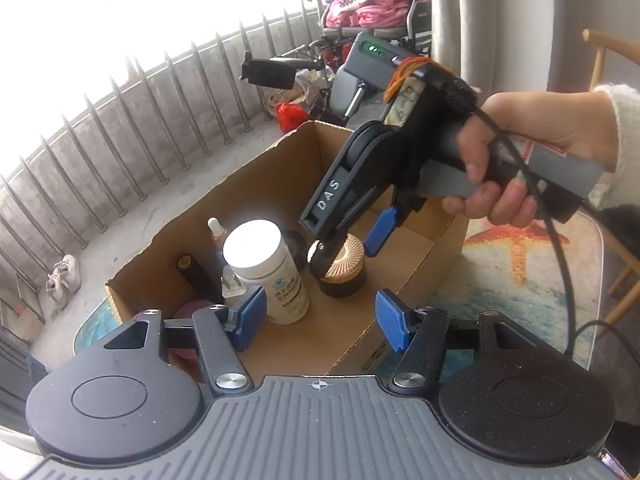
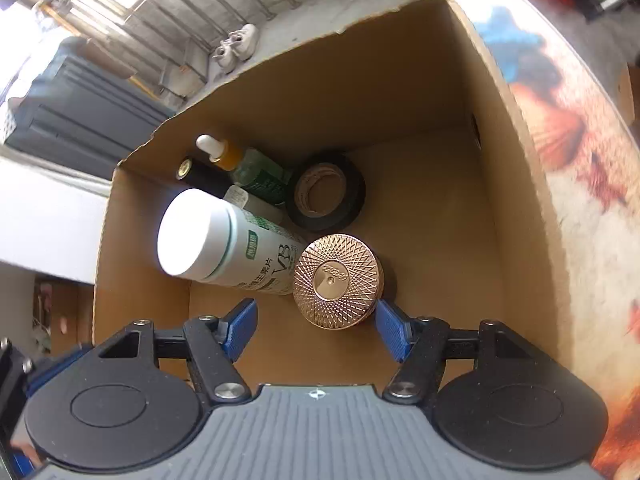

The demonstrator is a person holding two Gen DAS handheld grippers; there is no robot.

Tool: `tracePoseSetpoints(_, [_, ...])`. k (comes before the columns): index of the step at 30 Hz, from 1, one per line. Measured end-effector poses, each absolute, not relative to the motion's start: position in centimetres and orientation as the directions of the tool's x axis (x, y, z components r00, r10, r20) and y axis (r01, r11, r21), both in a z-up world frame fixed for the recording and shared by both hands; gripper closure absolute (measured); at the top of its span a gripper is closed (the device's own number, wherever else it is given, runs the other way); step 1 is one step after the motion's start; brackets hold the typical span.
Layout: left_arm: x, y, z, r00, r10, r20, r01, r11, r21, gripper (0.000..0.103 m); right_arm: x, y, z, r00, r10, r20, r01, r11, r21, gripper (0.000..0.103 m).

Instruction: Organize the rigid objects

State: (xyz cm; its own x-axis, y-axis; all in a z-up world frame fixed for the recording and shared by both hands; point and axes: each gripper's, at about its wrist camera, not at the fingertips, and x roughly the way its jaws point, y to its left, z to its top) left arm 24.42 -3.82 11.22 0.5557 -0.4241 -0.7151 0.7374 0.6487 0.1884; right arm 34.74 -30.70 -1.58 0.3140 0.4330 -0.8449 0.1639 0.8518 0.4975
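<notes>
Gold-lidded round jar [image 2: 338, 280] stands on the floor of the brown cardboard box [image 2: 516, 200], bare floor to its right; right tool [image 2: 316, 330] spread, pinching nothing.

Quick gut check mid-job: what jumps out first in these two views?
The gold-lidded jar on the cardboard box floor, with the right gripper open just above it. Left of it stands a white vitamin bottle, and behind, a black tape roll.

Light: daylight from the window [image 1: 120, 0], blown out white.
Glare: bottle lid [image 1: 252, 244].
Edges: bent by fisheye.
</notes>
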Motion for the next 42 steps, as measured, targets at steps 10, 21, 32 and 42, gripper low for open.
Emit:
tracePoseSetpoints(10, [23.4, -0.8, 9.7, 0.562, -0.502, -0.657, 0.703, 0.709, 0.06, 0.042, 34.4, -29.4, -2.0, 0.356, 0.433, -0.828, 0.135, 0.853, 0.504, 0.035])
tracePoseSetpoints(21, [15.7, 3.3, 4.8, 0.69, -0.523, -0.5, 0.545, 0.83, -0.116, 0.042, 20.3, -26.1, 6.5, 0.743, 0.348, -0.572, -0.226, 0.934, 0.276, 0.035])
tracePoseSetpoints(32, [9.5, 5.5, -0.7, 0.784, -0.431, -0.446, 0.387, 0.902, -0.192, 0.042, 10.5, -23.3, 1.9, 0.794, 0.356, -0.493, -0.266, 0.932, 0.245, 0.037])
tracePoseSetpoints(42, [6.8, 5.7, -3.2, 0.752, -0.495, -0.435, 0.424, 0.869, -0.255, 0.04, 7.4, -21.3, -2.5, 0.779, 0.297, -0.551, -0.213, 0.954, 0.213, 0.037])
